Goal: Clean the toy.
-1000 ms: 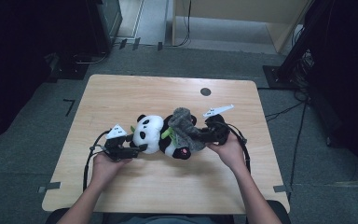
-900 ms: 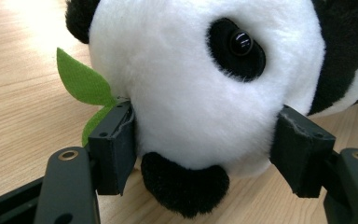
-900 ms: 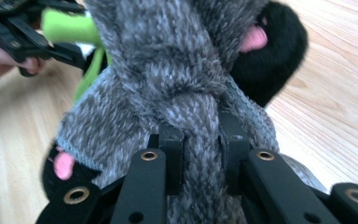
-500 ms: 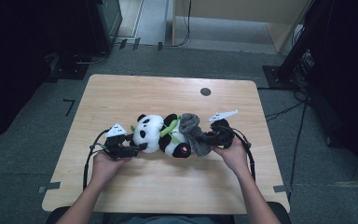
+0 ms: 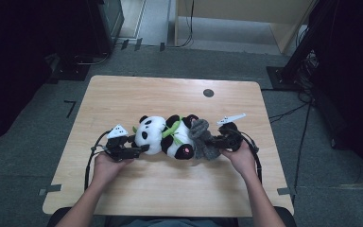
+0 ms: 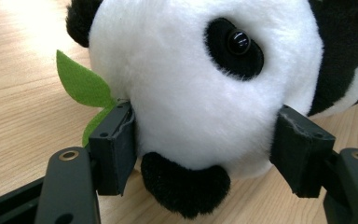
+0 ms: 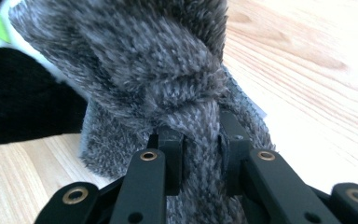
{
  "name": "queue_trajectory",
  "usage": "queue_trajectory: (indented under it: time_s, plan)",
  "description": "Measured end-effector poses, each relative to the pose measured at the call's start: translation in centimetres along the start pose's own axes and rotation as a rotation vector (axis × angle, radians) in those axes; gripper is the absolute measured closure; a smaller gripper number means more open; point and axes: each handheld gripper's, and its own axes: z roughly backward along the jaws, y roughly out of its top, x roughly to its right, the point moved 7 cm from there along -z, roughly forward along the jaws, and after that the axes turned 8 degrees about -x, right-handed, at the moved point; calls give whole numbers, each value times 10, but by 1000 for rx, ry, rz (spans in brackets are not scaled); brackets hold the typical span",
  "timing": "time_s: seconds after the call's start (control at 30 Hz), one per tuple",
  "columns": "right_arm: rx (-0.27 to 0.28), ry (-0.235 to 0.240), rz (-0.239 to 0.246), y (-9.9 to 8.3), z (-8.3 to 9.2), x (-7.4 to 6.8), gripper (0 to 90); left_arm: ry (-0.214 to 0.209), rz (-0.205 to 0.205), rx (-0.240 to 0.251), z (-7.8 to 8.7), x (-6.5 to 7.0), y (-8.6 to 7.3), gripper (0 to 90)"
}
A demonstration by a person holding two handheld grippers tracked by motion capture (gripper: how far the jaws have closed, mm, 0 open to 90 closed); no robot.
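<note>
A black-and-white panda plush (image 5: pixel 163 135) with a green scarf lies on its side in the middle of the wooden table (image 5: pixel 170 94). My left gripper (image 5: pixel 142 149) is shut on the panda's head (image 6: pixel 191 84), one pad on each side of it. A green felt leaf (image 6: pixel 81 86) sticks out by the left pad. A grey fuzzy knitted cloth (image 5: pixel 202 142) lies against the panda's lower body. My right gripper (image 5: pixel 215 141) is shut on a bunched fold of that grey cloth (image 7: pixel 158 70), its jaws nearly together (image 7: pixel 200 144).
A small dark round mark (image 5: pixel 208 92) sits near the table's far edge. Cables trail from both grippers toward the person's forearms. Bare wood lies in front of and behind the plush. Dark equipment and wires stand on the floor around the table.
My right gripper has come down toward the table and nearer the person with the grey cloth in it. The panda's body now lies lower. The left gripper has kept still.
</note>
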Motion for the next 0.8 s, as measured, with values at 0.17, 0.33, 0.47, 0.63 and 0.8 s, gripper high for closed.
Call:
queue_trajectory:
  time_s: [0.17,0.33,0.47,0.63,0.8]
  plan:
    - [8,-6,-9,-2,5,4,761,2,-5,-9,0,0,0,301]
    - [51,35,-10,0,15,0,765,1,-5,-14,0,0,0,301]
    - [100,49,17,4,27,-8,765,1,-7,-15,0,0,0,301]
    - [159,62,41,16,45,-21,766,2,-5,-13,0,0,0,301]
    - [178,62,72,30,53,-34,767,7,-3,-6,0,1,0,300]
